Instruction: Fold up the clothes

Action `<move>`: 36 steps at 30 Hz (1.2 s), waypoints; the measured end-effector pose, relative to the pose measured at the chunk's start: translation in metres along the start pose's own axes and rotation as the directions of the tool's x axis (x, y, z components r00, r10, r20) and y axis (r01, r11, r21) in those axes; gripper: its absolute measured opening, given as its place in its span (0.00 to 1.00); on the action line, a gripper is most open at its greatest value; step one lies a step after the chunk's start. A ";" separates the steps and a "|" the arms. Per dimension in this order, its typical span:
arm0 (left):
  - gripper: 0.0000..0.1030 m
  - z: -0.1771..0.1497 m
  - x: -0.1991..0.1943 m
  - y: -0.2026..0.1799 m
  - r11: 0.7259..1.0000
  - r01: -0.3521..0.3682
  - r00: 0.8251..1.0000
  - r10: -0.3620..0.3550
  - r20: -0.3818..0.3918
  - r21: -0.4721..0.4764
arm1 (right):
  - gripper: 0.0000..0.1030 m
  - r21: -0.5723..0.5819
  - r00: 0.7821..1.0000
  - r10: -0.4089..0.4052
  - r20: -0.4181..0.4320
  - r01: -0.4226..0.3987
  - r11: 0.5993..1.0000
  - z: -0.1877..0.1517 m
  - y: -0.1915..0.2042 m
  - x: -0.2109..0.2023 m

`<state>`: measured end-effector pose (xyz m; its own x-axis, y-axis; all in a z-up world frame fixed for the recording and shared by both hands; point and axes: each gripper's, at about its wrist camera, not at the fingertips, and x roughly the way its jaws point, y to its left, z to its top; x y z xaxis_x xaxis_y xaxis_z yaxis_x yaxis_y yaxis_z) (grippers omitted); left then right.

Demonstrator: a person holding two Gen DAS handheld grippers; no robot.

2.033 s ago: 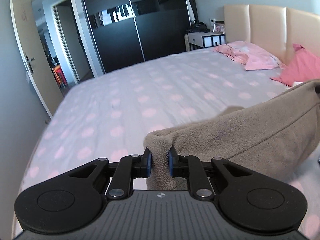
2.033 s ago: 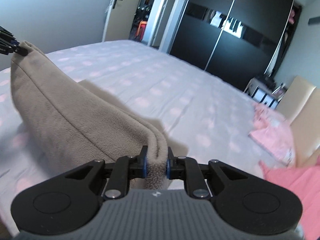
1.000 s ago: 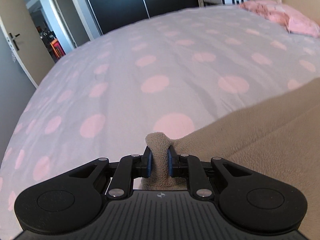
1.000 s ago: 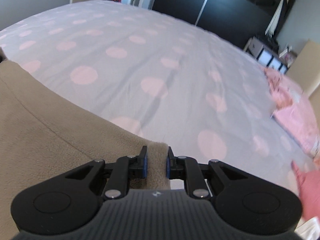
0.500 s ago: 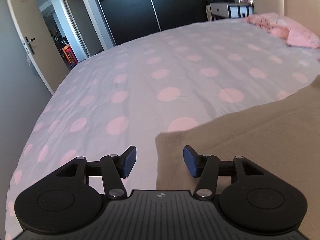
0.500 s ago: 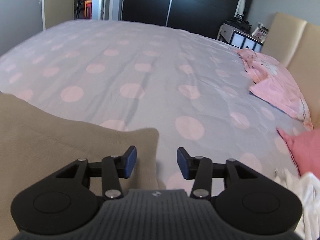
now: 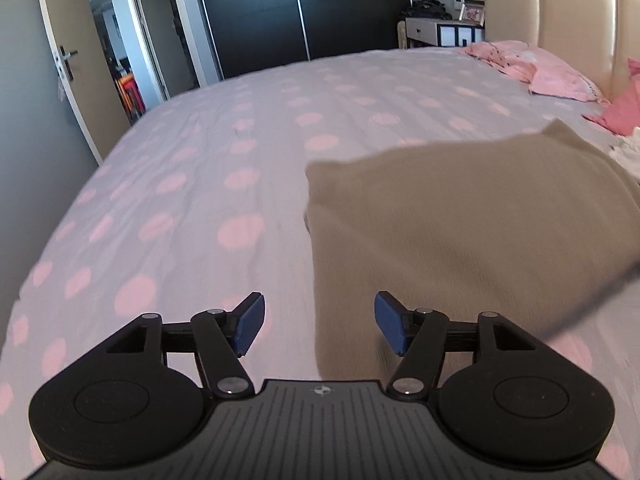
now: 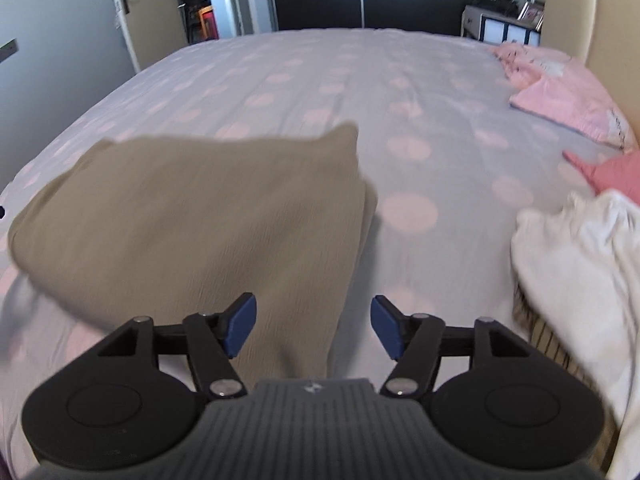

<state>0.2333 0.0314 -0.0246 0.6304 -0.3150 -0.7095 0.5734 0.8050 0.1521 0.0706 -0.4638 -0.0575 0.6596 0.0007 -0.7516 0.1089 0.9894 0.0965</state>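
Note:
A folded tan fleece garment [image 7: 460,216] lies flat on the bed, also seen in the right wrist view as the tan garment [image 8: 208,208]. My left gripper [image 7: 319,328] hovers open above its left near edge, nothing between the blue pads. My right gripper [image 8: 313,327] is open too, raised over the garment's right near edge and holding nothing.
The bed [image 7: 200,160] has a pale sheet with pink dots. A white garment [image 8: 580,256] is heaped at the right, over something striped. Pink clothes [image 8: 568,92] lie by the beige headboard [image 7: 560,8]. Black wardrobe, open door and nightstand stand beyond.
Both grippers let go of the tan garment's corners, opened wide and pulled back upward. The garment now rests folded on the bed.

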 end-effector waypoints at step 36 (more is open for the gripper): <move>0.05 -0.033 0.060 -0.022 0.988 -0.033 0.978 0.062 -0.198 0.148 | 0.17 -0.339 0.982 -0.144 -0.119 0.096 0.936 -0.048 0.023 0.056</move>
<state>0.2413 0.0113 -0.0927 0.5484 -0.1587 -0.8210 0.6236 0.7317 0.2752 0.0738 -0.4339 -0.1285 0.5439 -0.1245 -0.8299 -0.0865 0.9754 -0.2030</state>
